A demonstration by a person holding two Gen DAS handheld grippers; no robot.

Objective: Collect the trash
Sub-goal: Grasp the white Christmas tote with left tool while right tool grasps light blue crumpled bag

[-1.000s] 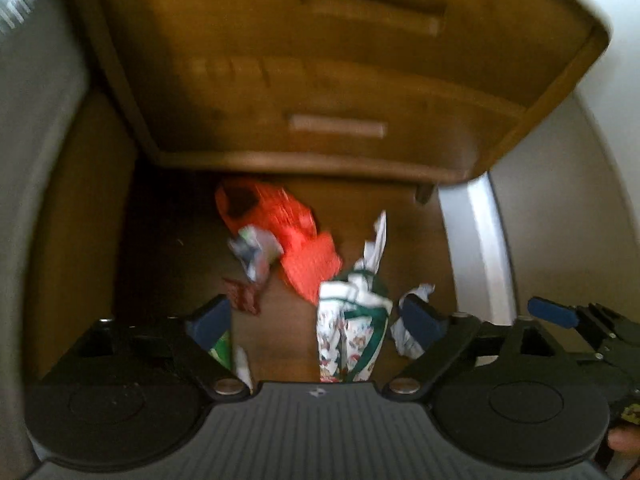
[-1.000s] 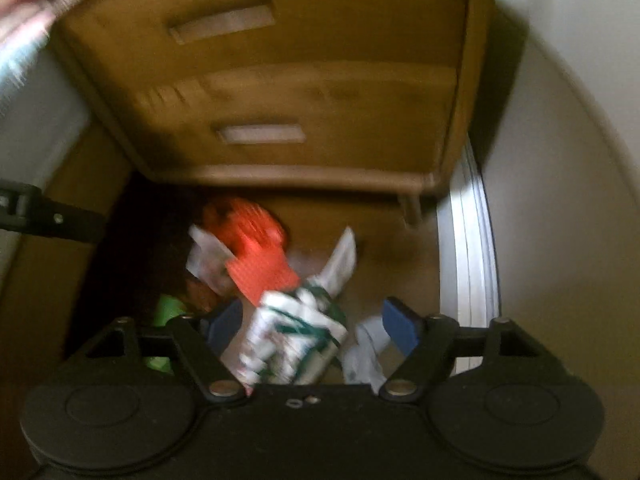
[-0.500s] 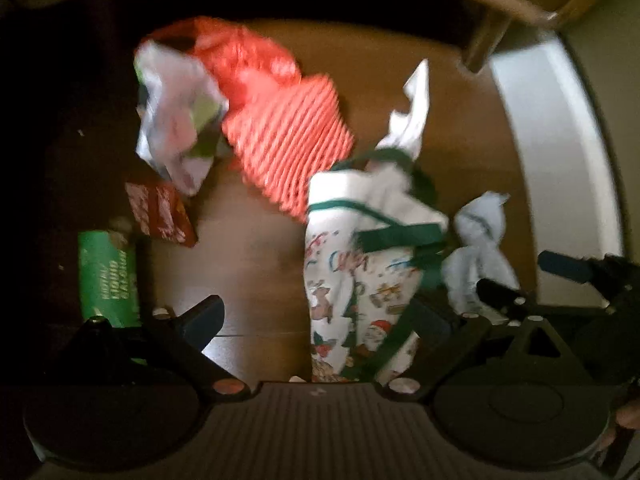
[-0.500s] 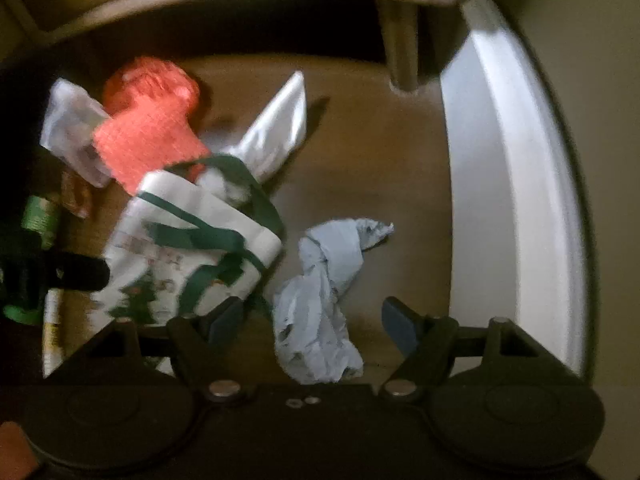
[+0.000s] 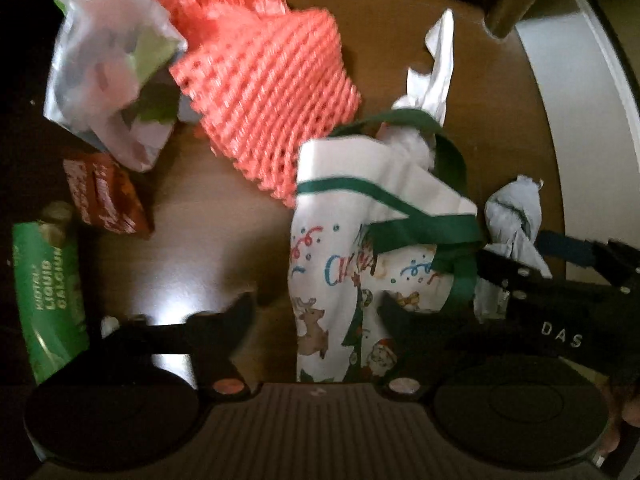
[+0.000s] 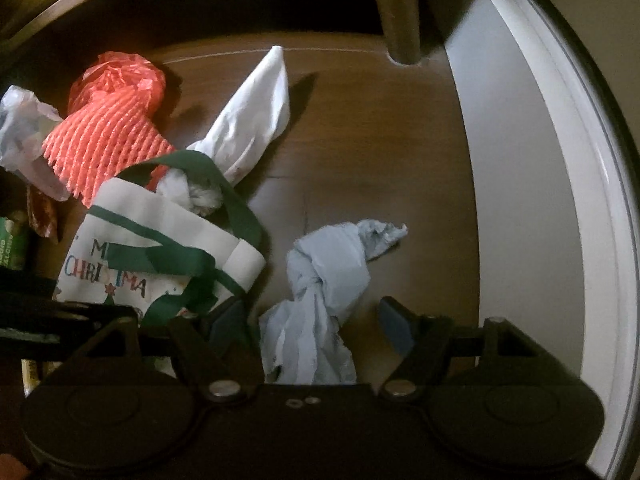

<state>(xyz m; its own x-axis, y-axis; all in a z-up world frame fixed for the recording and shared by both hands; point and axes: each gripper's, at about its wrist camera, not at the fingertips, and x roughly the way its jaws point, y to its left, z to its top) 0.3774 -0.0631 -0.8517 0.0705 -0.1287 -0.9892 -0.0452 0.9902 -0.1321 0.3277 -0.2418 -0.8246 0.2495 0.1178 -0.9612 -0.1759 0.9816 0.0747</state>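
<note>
Sprawling on glossy wood [image 6: 360, 152]: crumpled blue tissue [image 6: 320, 288], ribbed orange netting [image 5: 264, 96].

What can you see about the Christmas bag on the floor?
The Christmas bag looks like white cloth, printed with reindeer, a tree and colourful "Christmas" lettering, with dark green handles. It lies on its side on the brown floor. White stuffing pokes from its open top. The orange net touches it.
</note>
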